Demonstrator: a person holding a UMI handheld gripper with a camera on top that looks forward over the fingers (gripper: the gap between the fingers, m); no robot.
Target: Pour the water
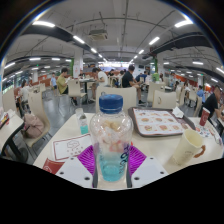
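Observation:
A clear plastic water bottle [111, 135] with a blue cap stands upright between my fingers, a little bluish water in its bottom. My gripper [111, 160] is shut on the bottle, with the purple pads [135, 158] pressed to both its sides. A white cup [186, 147] stands on the table [150, 150] to the right, a bit beyond the fingers. Whether the bottle rests on the table or hangs above it cannot be told.
A patterned tray [158, 122] lies on the table beyond the bottle, to the right. A small bluish cup [84, 125] stands to the left, beyond a printed card [68, 148]. Chairs, tables and several people fill the hall behind.

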